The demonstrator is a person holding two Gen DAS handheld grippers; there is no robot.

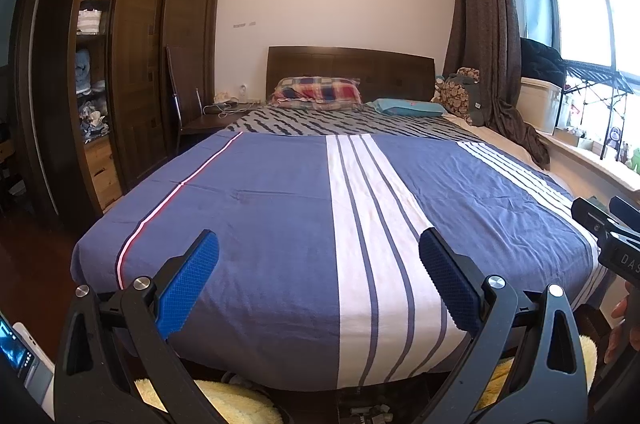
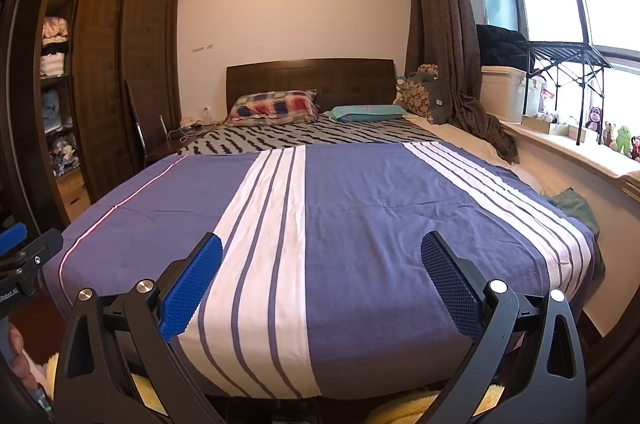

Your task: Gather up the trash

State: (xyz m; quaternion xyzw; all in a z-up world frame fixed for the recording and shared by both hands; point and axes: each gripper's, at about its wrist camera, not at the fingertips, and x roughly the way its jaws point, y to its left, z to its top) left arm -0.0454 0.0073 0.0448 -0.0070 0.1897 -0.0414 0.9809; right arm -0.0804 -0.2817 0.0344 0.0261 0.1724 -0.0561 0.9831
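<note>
A bed with a blue bedspread (image 1: 260, 208) crossed by white stripes fills both views. No piece of trash shows on it. My left gripper (image 1: 318, 236) hovers open over the foot of the bed, with nothing between its blue pads (image 1: 188, 284). My right gripper (image 2: 320, 238) is open and empty too, over the same end of the bed and further right. The right gripper's black body (image 1: 616, 248) shows at the right edge of the left wrist view. At the left edge of the right wrist view is the left gripper's body (image 2: 28, 256).
A plaid pillow (image 1: 316, 92) and a teal pillow (image 1: 408, 106) lie by the headboard. A dark wardrobe (image 1: 136, 44) and a chair (image 1: 180, 96) stand left. A green cloth (image 2: 576, 208) hangs off the bed's right side below a sill with toys (image 2: 616, 140). A yellow fluffy rug (image 1: 232, 400) lies underfoot.
</note>
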